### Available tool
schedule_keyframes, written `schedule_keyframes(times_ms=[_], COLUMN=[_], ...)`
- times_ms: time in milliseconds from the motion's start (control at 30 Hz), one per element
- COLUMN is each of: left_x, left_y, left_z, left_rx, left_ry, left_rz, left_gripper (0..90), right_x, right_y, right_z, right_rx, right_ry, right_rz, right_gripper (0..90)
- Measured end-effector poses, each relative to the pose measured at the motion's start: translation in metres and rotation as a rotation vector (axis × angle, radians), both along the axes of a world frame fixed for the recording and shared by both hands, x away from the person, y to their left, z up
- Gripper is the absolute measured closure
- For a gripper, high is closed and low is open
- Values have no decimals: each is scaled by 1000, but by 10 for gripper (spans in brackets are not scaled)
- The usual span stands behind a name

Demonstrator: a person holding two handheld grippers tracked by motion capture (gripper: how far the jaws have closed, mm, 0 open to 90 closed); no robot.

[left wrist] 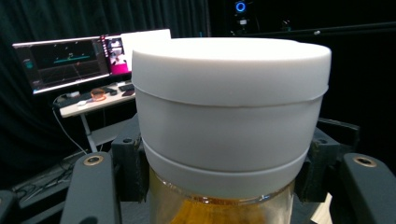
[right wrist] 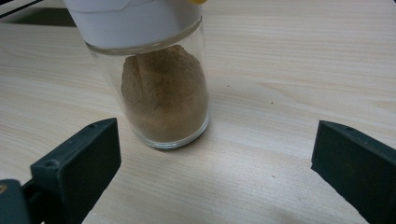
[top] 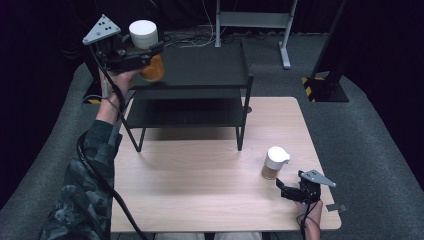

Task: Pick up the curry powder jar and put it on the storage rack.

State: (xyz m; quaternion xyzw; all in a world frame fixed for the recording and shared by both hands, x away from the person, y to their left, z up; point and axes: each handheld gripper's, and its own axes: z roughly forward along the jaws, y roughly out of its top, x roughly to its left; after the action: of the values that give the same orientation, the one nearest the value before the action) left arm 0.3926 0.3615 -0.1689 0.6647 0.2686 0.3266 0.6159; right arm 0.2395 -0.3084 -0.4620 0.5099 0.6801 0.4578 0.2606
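High view: left tongs [top: 145, 55] grip an orange-filled jar [top: 150, 65].

Black left gripper [top: 145, 54], grey triangular plate, trailing cable, camouflage sleeve [top: 82, 195].

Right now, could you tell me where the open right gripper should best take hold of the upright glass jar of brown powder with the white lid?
Probably the glass jar's straight wall below the white lid, approached level from the right gripper's side.
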Motion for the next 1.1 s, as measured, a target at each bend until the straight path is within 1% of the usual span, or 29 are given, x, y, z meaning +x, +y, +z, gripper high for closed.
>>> schedule_keyframes(times_ms=[267,367,467,500,700,733,833,867,1100], left_x=[7,8,11,12,16,17,18,19,18], left_y=[3,1,1,1,3,4,9,10,10], left_z=[-8,-8,-10,-11,-12,-14,-19,-20,-16], left_rx=[-25,-20,-34,-32,-27,-32,-69,-74,-61], left_ry=[21,24,36,40,69,69,76,76,89], left_rz=[31,45,52,57,62,64,56,53,55], left_gripper=[353,353,353,353,353,353,353,353,353], right_x=[0,0,0,0,-1,-1,-1,-1,-2], right_y=[0,0,0,0,0,0,0,0,0], right_z=[0,0,0,0,-1,-1,-1,-1,-1], right_rx=[0,0,0,0,2,2,2,2,1], right_ry=[0,0,-2,-3,-5,-5,-5,-6,-7], right_rz=[-1,0,1,0,0,0,-1,-1,-2], right_gripper=[5,5,5,5,5,5,5,5,5])
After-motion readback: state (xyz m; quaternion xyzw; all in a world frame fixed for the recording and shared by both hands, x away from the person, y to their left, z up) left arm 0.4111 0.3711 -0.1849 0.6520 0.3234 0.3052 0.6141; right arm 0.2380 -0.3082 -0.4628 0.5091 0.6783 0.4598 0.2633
